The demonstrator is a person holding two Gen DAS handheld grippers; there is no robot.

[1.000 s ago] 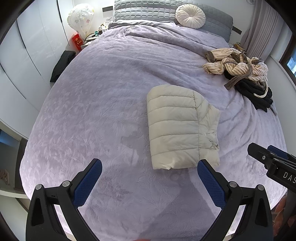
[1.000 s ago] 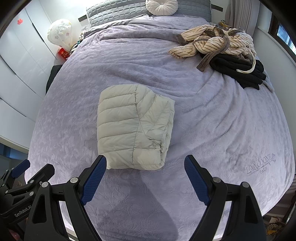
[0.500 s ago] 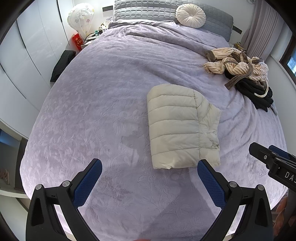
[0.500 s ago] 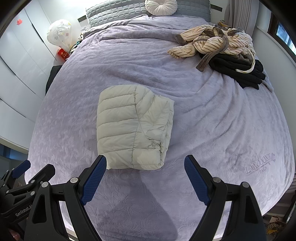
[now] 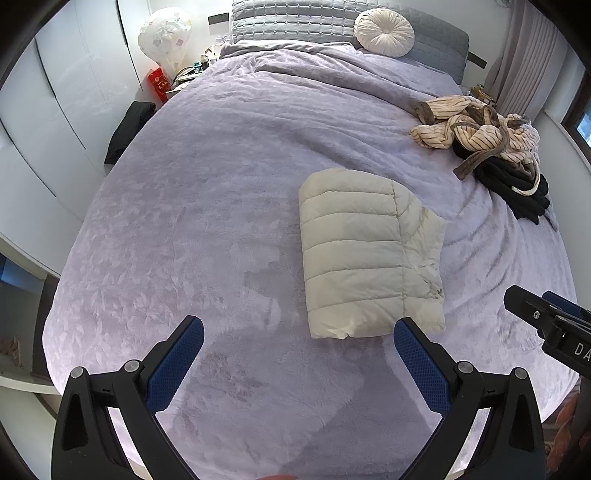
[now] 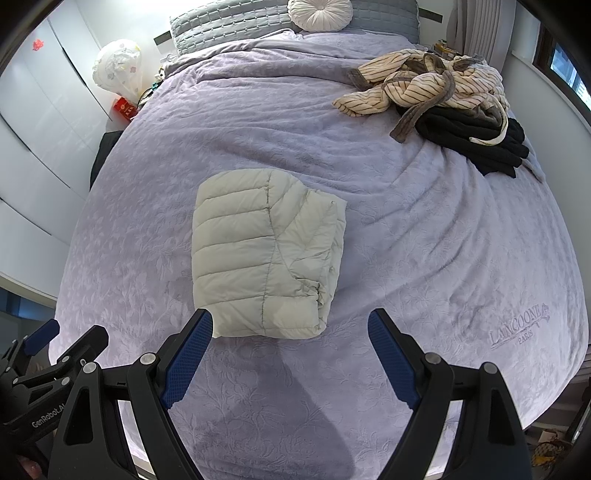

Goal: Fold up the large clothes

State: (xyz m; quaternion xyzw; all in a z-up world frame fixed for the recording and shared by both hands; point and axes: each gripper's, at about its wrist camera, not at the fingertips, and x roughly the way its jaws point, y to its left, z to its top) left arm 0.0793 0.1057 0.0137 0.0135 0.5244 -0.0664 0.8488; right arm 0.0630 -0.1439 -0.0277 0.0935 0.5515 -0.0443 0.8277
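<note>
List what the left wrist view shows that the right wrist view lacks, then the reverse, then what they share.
Only the left wrist view: the open left gripper from behind.
Only the right wrist view: the open right gripper from behind, and the logo on the bedspread.
Both: the folded jacket on the bedspread, the clothes pile, the round cushion, the red box.
</note>
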